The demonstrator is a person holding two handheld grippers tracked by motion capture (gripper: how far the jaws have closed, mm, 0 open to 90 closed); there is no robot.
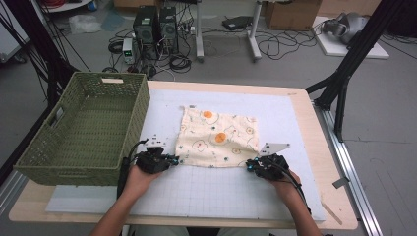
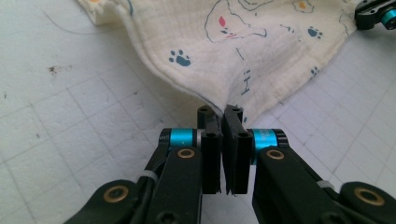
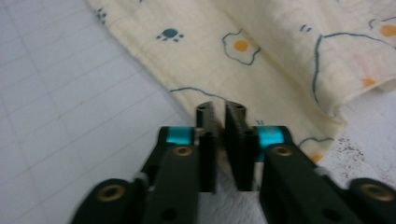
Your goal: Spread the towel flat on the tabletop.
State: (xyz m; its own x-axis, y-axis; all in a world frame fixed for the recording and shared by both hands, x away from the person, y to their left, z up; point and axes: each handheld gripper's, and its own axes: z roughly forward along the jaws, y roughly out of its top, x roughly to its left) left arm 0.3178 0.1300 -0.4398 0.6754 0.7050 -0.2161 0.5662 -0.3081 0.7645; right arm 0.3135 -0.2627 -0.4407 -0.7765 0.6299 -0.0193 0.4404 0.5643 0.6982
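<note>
1. Table: a white gridded mat covers most of its top, and your forearms come in over the near edge.
2. Green woven basket: it stands on the far-left part of the table, its right wall just left of the cloth.
3. Cream cloth printed with fried eggs and paw marks: it lies spread on the mat at mid-table, slightly rumpled, near edge towards you.
4. Your left gripper: it sits at the cloth's near-left corner. In the left gripper view the jaws are pinched together on that corner's hem.
5. Your right gripper: it sits at the near-right corner. In the right gripper view the jaws stand close together with the cloth's edge clamped between them.
</note>
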